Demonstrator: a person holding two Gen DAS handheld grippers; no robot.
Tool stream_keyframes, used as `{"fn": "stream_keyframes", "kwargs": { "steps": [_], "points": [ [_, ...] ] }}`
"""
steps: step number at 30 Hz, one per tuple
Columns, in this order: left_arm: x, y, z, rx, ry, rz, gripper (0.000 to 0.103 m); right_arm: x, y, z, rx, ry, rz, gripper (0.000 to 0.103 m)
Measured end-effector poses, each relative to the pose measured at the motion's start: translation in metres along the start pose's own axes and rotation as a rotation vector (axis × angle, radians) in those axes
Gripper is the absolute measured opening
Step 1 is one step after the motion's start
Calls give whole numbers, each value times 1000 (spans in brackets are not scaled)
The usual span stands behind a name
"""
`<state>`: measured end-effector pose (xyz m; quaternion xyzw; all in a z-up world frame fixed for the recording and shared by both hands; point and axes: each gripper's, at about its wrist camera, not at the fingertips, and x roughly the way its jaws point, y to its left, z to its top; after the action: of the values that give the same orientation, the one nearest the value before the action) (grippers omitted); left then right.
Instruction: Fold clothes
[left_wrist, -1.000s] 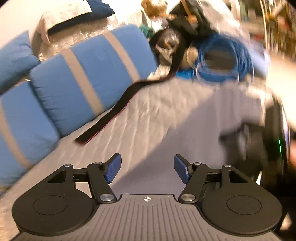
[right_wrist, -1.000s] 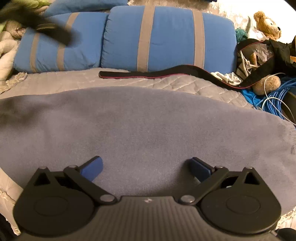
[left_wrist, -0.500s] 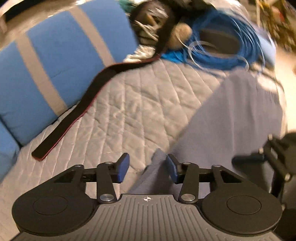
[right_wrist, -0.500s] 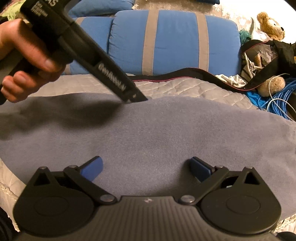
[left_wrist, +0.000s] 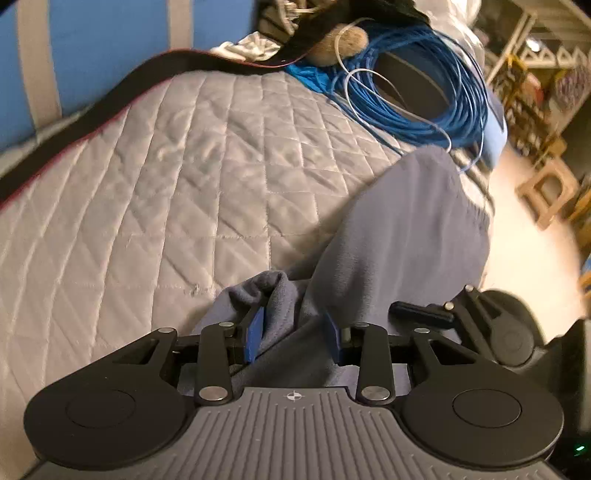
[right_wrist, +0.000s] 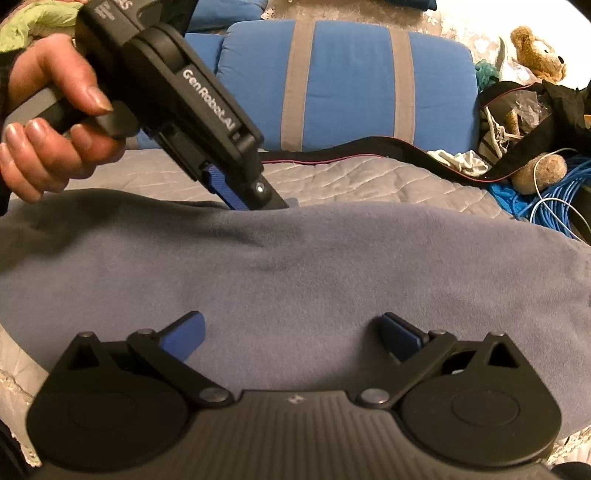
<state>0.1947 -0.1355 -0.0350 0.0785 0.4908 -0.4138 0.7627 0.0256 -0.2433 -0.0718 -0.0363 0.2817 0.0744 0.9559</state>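
Left gripper (left_wrist: 291, 338) has been brought down from above the bed to the far edge of the soft grey-blue fleece garment (right_wrist: 295, 280). Jaws are closing, narrowed from a wide gap, with a bunched ridge of fleece between the blue pads (left_wrist: 254, 338); firm pinch not yet confirmed. Garment is spread flat across the grey quilted bedspread (left_wrist: 166, 192), in front of the blue striped cushion (right_wrist: 347, 81). Right gripper (right_wrist: 291, 334) is unchanged: wide, empty, held low over the near edge. Judged: far-edge grab under way, fold not started.
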Motion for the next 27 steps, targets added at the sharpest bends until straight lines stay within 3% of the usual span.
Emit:
{"fn": "stream_keyframes", "kwargs": {
  "steps": [6,7,8,10,13,17,20,27],
  "points": [
    [14,44,3,-226,8,-143,33,1,2,-3,0,-21,-12,103],
    [17,48,4,-254,9,-143,27,1,3,-3,-3,-26,-12,103],
    [18,48,7,-259,-1,-123,15,0,3,-4,-4,-29,-11,103],
    [14,42,12,-247,-34,-76,9,0,2,-5,-7,-34,-8,103],
    [0,39,18,-263,-117,-22,6,-1,2,-7,-10,-36,-7,103],
    [-7,56,17,-385,-192,-22,5,-2,1,-10,-21,-48,-1,103],
    [-13,73,15,-519,-240,-67,5,-4,0,-14,-30,-63,11,103],
    [-31,64,14,-506,-372,-1,2,-5,-1,-17,-44,-77,29,103]
  ]
}}
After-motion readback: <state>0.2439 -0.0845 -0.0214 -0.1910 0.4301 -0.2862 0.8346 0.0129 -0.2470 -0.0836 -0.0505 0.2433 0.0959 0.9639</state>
